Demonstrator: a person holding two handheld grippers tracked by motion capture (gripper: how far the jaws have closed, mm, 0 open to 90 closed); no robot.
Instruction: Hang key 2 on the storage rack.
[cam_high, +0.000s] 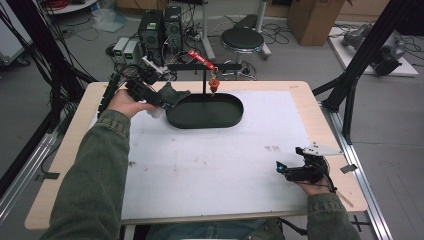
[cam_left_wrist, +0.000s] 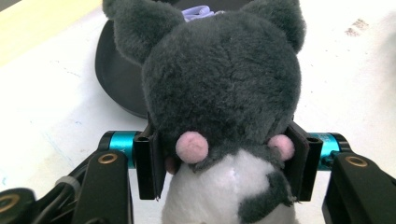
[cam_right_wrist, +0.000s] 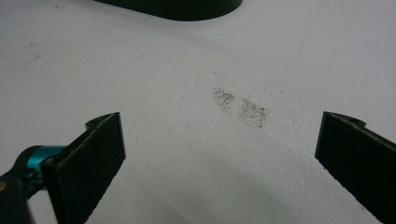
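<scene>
Item: grey plush toy (cam_left_wrist: 219, 88), white-bellied with pink cheeks, held at the neck between the closed jaws of the left hand-held gripper (cam_high: 159, 100). Location: at the 9 o'clock end of the black oval tray (cam_high: 227, 116), which sits at about 12 o'clock on the bench (cam_high: 310, 95); whether the toy is above the rim or touching it cannot be told. Progress, as judged: the pick-up is done and the toy has reached the tray's edge; setting it inside and letting go remain. Right hand-held gripper (cam_high: 286, 169): jaws spread wide, holding nothing, low over the white mat (cam_high: 210, 165) at about 4 o'clock, well apart from the tray. View notes: the high view gives the layout, including a black stand (cam_high: 203, 75) behind the tray with a small red piece (cam_high: 214, 85) hanging from it. The left gripper view gives the grip itself, both pads pressed into the fur below the cheeks. The right gripper view gives a grey smudge (cam_right_wrist: 240, 108) on the mat between its jaws.
</scene>
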